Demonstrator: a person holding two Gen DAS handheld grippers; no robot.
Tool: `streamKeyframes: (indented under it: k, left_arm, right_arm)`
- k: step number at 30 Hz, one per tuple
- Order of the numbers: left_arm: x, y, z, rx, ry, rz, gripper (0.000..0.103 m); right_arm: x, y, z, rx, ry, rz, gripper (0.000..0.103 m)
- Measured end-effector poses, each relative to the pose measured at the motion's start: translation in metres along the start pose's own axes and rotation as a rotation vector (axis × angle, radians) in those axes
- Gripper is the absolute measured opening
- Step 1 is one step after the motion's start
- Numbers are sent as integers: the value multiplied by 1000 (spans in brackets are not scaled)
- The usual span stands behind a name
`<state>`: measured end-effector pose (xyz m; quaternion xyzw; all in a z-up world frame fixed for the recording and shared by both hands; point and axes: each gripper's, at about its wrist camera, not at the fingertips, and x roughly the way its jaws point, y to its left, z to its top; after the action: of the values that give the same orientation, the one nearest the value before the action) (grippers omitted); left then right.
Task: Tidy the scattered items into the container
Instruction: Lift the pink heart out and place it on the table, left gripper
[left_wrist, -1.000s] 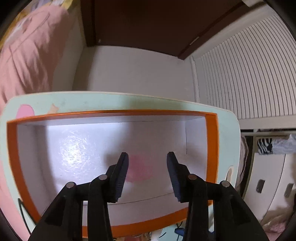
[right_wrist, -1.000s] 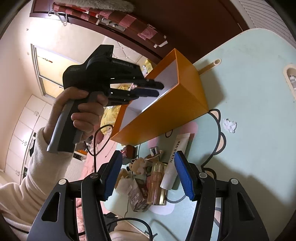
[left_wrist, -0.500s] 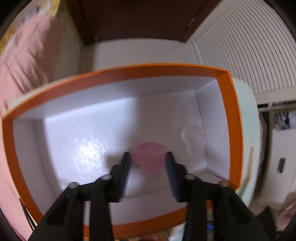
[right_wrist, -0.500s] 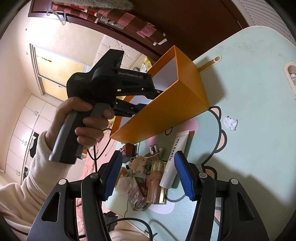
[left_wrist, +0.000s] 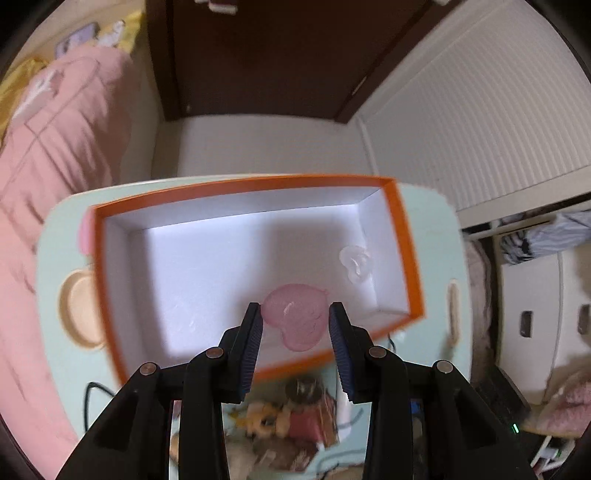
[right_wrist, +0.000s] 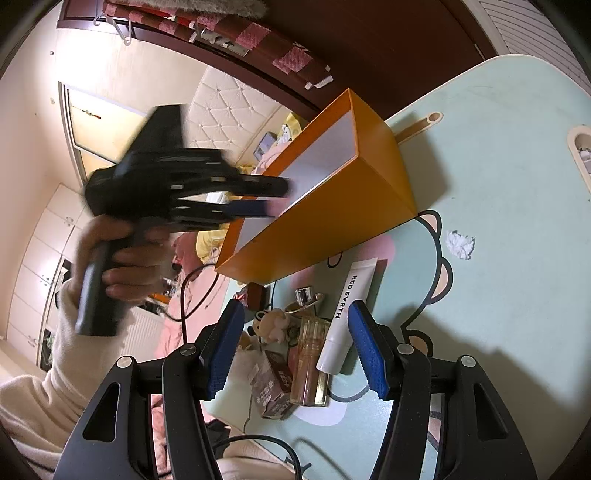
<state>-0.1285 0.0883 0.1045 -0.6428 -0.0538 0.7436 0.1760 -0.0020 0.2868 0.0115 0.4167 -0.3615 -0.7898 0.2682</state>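
Observation:
An orange box (left_wrist: 406, 258) with a white inside stands on the pale green table (left_wrist: 62, 280); it also shows in the right wrist view (right_wrist: 373, 192). A pink heart-shaped piece (left_wrist: 295, 317) and a clear heart-shaped piece (left_wrist: 354, 262) lie on the box floor. My left gripper (left_wrist: 295, 332) is open and empty above the box's near edge; it shows blurred in the right wrist view (right_wrist: 273, 199). My right gripper (right_wrist: 295, 343) is open and empty above a white tube (right_wrist: 347, 310), a gold bottle (right_wrist: 310, 362), a small plush (right_wrist: 273, 325) and a brown packet (right_wrist: 273, 387).
A crumpled white scrap (right_wrist: 460, 243) lies on the table right of the box. A black cable (right_wrist: 192, 291) hangs off the table's left edge. A pink blanket (left_wrist: 48, 184) lies left of the table, white drawers (left_wrist: 535, 325) stand at the right.
My left gripper has pulled back and up out of the box, so the whole box and both heart pieces show. My right gripper has barely moved.

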Motion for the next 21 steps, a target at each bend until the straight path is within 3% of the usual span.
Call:
streamKeyframes:
  k: [5, 12, 21]
  left_arm:
    - [-26, 14, -39, 15, -22, -25, 35]
    - [-1, 44, -95, -47, -43, -80, 35]
    - [9, 75, -114, -99, -196, -171, 36]
  right_arm:
    - [2, 3, -1, -16, 2, -9, 60]
    - [5, 7, -4, -52, 7, -39, 60]
    - [12, 12, -9, -93, 16, -49, 60]
